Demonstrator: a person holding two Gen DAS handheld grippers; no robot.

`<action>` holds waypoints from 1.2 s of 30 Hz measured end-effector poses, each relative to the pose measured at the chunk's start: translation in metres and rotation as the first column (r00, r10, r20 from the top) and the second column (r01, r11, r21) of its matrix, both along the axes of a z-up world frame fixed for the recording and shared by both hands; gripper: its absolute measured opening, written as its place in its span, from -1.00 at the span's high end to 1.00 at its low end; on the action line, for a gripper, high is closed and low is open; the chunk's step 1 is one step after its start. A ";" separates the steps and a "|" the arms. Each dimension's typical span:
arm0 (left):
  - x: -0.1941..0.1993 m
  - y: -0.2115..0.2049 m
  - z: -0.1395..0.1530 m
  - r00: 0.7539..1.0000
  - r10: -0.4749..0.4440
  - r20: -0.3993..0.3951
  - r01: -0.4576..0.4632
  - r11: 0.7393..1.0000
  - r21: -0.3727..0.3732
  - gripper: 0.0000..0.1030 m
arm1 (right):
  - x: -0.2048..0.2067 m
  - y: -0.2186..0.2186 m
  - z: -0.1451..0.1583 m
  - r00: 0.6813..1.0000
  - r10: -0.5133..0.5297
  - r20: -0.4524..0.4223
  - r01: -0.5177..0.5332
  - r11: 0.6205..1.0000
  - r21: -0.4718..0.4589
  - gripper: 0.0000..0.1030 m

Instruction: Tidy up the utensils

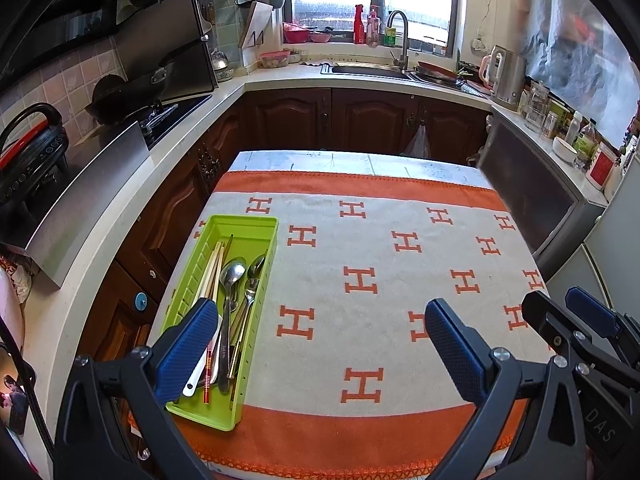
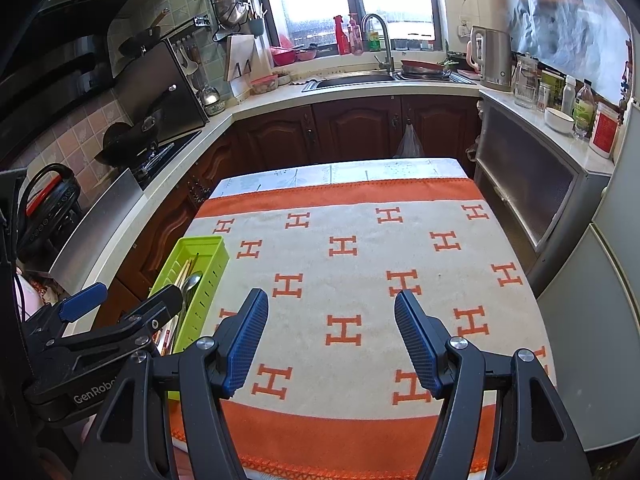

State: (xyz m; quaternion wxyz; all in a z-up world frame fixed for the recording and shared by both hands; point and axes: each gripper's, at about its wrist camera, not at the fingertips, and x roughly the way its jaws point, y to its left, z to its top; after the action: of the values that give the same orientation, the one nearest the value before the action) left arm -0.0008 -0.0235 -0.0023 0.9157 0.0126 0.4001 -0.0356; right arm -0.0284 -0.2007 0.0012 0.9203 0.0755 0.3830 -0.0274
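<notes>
On the left edge of a table covered by a cream cloth with orange borders and orange H motifs stands a lime-green rectangular plastic utensil tray, its long axis running away from the cameras. The tray holds pale wooden chopsticks, a large stainless-steel spoon, a smaller steel spoon, a steel fork, a white-handled utensil and a red patterned stick; all lie lengthwise, overlapping one another, handles toward the near end.

The left gripper, black-framed with blue textured pads, hovers above the near part of the table with its jaws spread wide and nothing between them. Its left finger overlaps the near end of the tray in the left wrist view; contact cannot be judged. Its right finger is over bare cloth.

The right gripper, of the same build, likewise has its jaws apart and empty, poised above the cloth to the right of the tray. In the right wrist view the left gripper appears at the left, in front of the tray's near half. In the left wrist view the right gripper enters at the right edge.

Behind the table: dark wooden cabinets, a sink with a steel tap beneath a window, a black wok on the hob, and a steel kettle.
</notes>
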 end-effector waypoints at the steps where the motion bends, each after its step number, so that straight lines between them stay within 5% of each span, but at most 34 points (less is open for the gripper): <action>1: 0.000 0.000 0.000 1.000 0.000 0.001 0.000 1.000 0.000 -0.98 | 0.000 0.000 -0.001 1.000 0.000 0.000 0.000 1.000 0.001 -0.31; 36: -0.001 -0.001 -0.002 1.000 0.001 -0.007 -0.001 1.000 0.002 -0.98 | 0.001 -0.002 -0.004 1.000 0.000 -0.007 0.000 1.000 0.007 -0.31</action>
State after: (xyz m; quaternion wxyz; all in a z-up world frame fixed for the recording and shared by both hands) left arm -0.0015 -0.0243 -0.0046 0.9144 0.0130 0.4031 -0.0348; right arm -0.0270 -0.2031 -0.0031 0.9186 0.0786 0.3864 -0.0264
